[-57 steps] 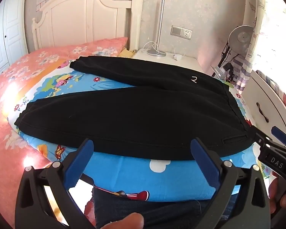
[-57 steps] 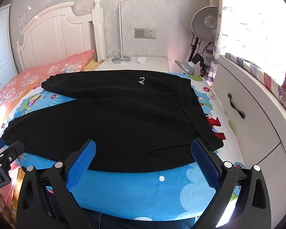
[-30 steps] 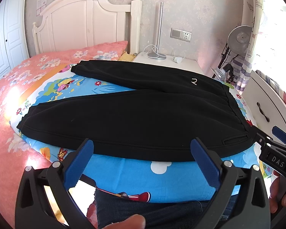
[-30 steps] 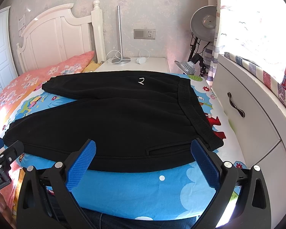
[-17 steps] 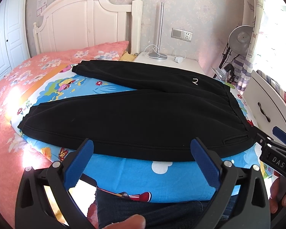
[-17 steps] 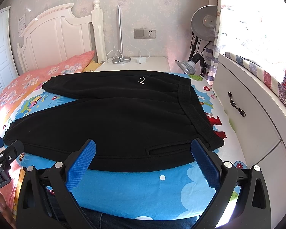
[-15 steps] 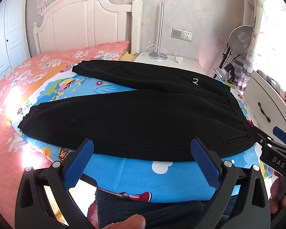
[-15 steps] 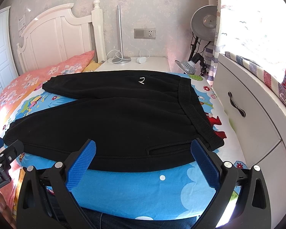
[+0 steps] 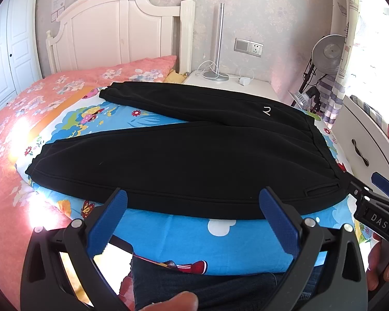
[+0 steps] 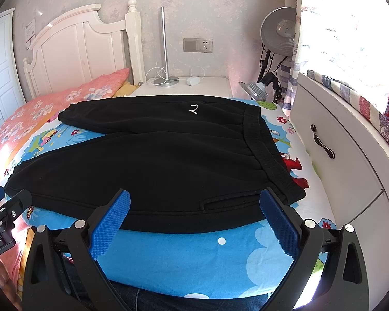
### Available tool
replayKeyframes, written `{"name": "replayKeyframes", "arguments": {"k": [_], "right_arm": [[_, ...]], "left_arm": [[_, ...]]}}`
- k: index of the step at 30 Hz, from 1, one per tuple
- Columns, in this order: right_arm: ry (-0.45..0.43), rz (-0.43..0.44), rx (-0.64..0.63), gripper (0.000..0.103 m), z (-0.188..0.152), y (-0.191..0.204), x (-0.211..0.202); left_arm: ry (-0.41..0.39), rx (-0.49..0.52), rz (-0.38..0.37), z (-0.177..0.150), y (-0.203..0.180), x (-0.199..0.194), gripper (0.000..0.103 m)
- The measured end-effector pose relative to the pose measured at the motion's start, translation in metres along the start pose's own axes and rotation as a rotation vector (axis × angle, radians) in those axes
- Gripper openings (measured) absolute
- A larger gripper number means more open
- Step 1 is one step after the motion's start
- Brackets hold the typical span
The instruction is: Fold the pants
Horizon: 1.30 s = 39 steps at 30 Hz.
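Observation:
Black pants [image 9: 184,160] [image 10: 155,163] lie spread flat on a blue cartoon sheet [image 9: 220,230], waistband to the right, both legs running left in a V. A small white logo marks the far leg. My left gripper [image 9: 193,220] hovers open just short of the near leg's lower edge, nothing between its blue pads. My right gripper [image 10: 193,220] is open too, in front of the hip pocket near the waistband corner. Each gripper shows at the edge of the other's view.
A pink floral quilt [image 9: 26,108] covers the bed's left side below a white headboard [image 9: 116,31]. A white nightstand [image 10: 194,88] with a lamp base and cables stands behind. A white drawer unit [image 10: 337,155] and a fan [image 10: 277,33] are on the right. The person's jeans-clad legs [image 9: 207,290] are below.
Both views have shifted only slightly; the pants lie as before and both grippers stay open in the same place before the near edge.

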State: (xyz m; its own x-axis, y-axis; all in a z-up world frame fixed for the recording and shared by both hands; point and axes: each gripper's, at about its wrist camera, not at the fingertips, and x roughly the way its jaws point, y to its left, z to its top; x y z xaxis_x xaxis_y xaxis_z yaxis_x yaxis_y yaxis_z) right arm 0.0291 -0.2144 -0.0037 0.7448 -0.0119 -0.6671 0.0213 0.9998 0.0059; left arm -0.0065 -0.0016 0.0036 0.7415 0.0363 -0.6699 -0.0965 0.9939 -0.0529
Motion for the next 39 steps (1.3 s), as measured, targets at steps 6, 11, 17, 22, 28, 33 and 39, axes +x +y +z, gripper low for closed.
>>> {"name": "replayKeyframes", "arguments": {"k": [6, 11, 17, 22, 28, 33, 39], "right_arm": [[0.0, 0.0, 0.0, 0.097, 0.0, -0.001, 0.0], [-0.001, 0.0, 0.001, 0.097, 0.0, 0.0, 0.0], [0.0, 0.0, 0.0, 0.097, 0.0, 0.0, 0.0], [0.001, 0.001, 0.001, 0.097, 0.0, -0.001, 0.001], [0.004, 0.002, 0.002, 0.097, -0.002, 0.001, 0.001], [0.022, 0.017, 0.014, 0.097, -0.004, 0.0, 0.007], [0.109, 0.135, 0.092, 0.098, 0.023, -0.031, 0.049]], "left_arm": [[-0.001, 0.0, 0.002, 0.0, 0.001, 0.0, 0.101], [0.0, 0.0, 0.0, 0.0, 0.0, 0.0, 0.101], [0.0, 0.0, 0.0, 0.0, 0.0, 0.0, 0.101], [0.001, 0.0, 0.001, 0.0, 0.0, 0.0, 0.101], [0.002, -0.001, 0.002, 0.0, 0.002, -0.001, 0.101], [0.003, 0.001, 0.002, 0.0, 0.003, 0.0, 0.101], [0.013, 0.006, -0.014, 0.005, 0.007, 0.016, 0.101]]}}
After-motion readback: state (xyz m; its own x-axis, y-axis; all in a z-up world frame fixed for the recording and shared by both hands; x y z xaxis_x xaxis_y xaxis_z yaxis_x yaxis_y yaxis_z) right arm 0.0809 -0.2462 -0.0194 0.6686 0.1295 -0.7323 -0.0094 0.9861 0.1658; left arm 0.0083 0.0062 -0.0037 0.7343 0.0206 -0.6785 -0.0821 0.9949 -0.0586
